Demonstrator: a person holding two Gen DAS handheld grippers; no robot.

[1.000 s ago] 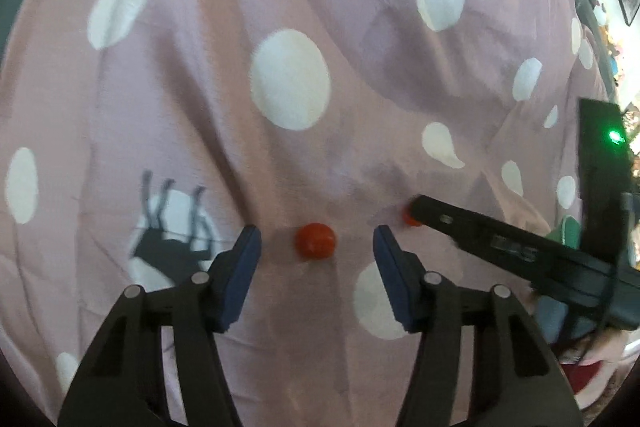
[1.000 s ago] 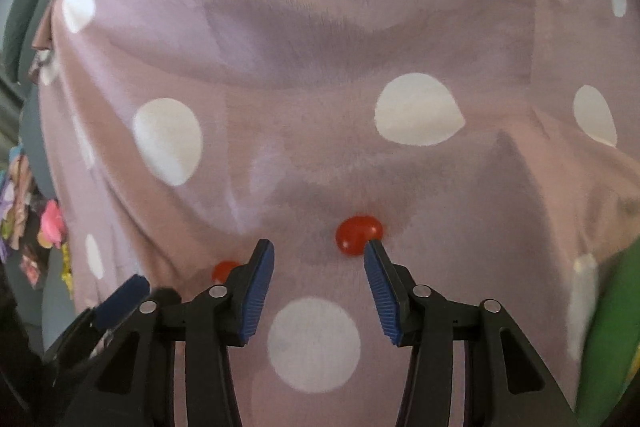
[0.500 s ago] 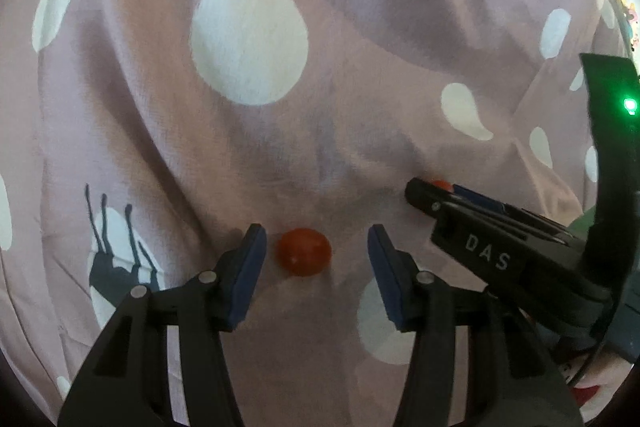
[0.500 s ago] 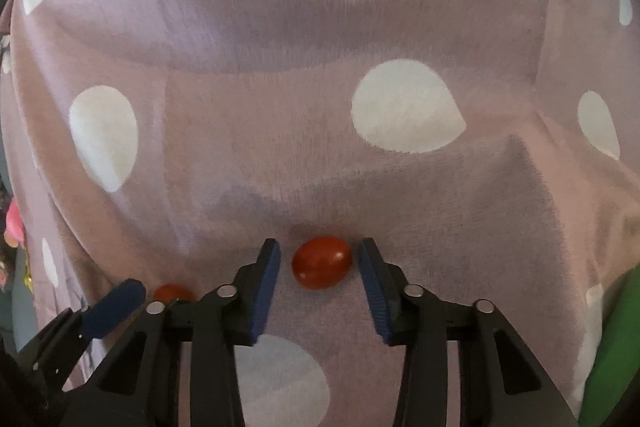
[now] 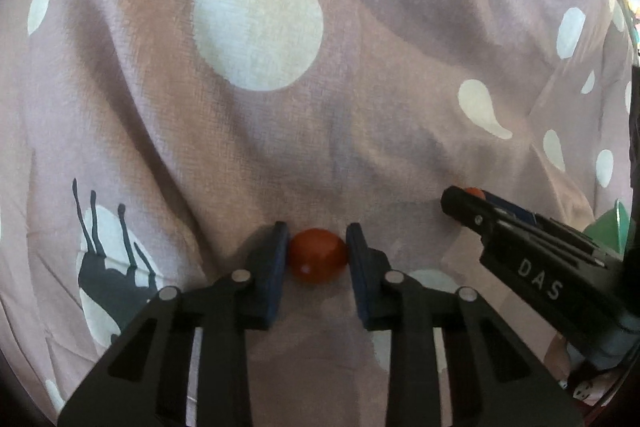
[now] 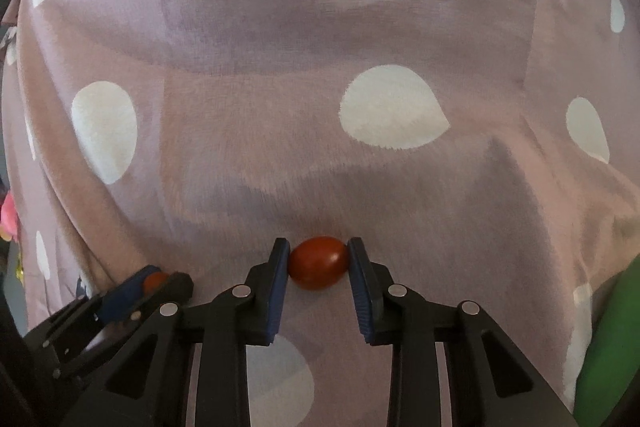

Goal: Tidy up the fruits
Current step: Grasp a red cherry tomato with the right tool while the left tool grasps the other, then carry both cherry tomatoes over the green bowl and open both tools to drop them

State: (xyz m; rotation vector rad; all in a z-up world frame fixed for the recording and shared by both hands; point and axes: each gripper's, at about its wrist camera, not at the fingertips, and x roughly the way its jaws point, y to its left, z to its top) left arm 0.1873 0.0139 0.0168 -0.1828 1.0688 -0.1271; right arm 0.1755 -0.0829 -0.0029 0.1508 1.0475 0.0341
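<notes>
Tomatoes, two of them, small & red, sit on a pink cloth [image 5: 360, 131] w/ big white dots. Left hand-held gripper [image 5: 318, 247] has its blue pads [image 5: 274, 267] pressed on both sides of one tomato [image 5: 318, 261], so it's clamped on it. Tomato rests low on the cloth, right btwn the fingers. Right hand-held gripper [image 6: 318, 259] does the same w/ the other tomato [image 6: 318, 268], pads touching both sides. In the left wrist view the right one pokes in from the right side (it says DAS on it), a bit of red at its tip. A dark deer shape [image 5: 108, 267] is printed on the cloth, left of the left gripper. Something green [image 6: 608, 339] shows at the right edge, can't tell what.
</notes>
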